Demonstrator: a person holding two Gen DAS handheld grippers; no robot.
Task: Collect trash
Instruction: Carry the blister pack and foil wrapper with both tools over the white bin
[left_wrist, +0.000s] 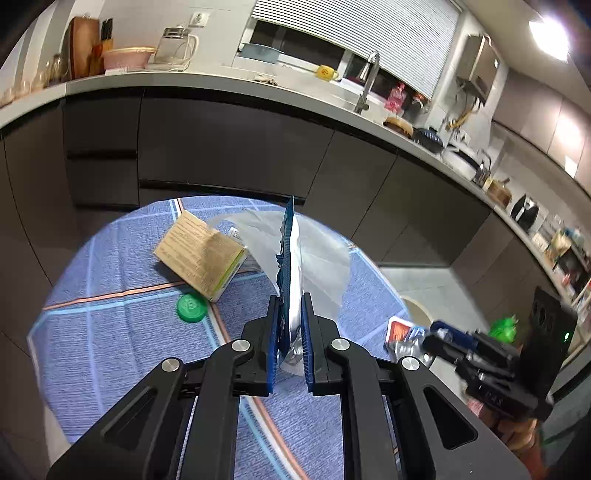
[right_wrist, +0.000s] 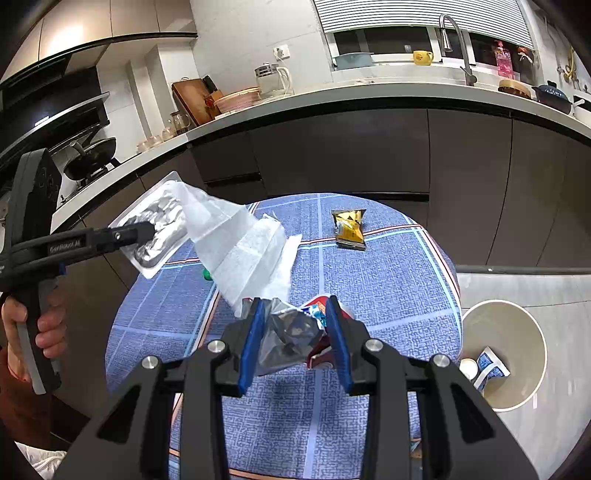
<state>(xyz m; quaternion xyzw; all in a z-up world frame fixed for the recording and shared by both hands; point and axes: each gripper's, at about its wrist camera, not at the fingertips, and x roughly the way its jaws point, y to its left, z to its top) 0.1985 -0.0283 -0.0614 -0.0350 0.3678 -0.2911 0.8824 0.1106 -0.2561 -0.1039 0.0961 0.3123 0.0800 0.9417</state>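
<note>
The left tongs (left_wrist: 290, 332) are clamped on a flat silver-and-blue foil packet (left_wrist: 291, 280), lifted clear of the blue checked counter (left_wrist: 122, 332), with a white paper tissue (right_wrist: 243, 243) draped over it. The right tongs (right_wrist: 295, 332) grip a crumpled silver-and-red foil wrapper (right_wrist: 286, 334). Beyond the left tongs lie a tan cardboard box (left_wrist: 199, 254) and a green bottle cap (left_wrist: 191, 306); beyond the right tongs, a yellow snack packet (right_wrist: 349, 229). To their right stands a beige round bin (right_wrist: 532, 350).

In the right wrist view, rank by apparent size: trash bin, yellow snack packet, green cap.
1. Trash bin, on the floor.
2. Yellow snack packet, on the table.
3. Green cap, mostly hidden behind the white tissue.
</note>
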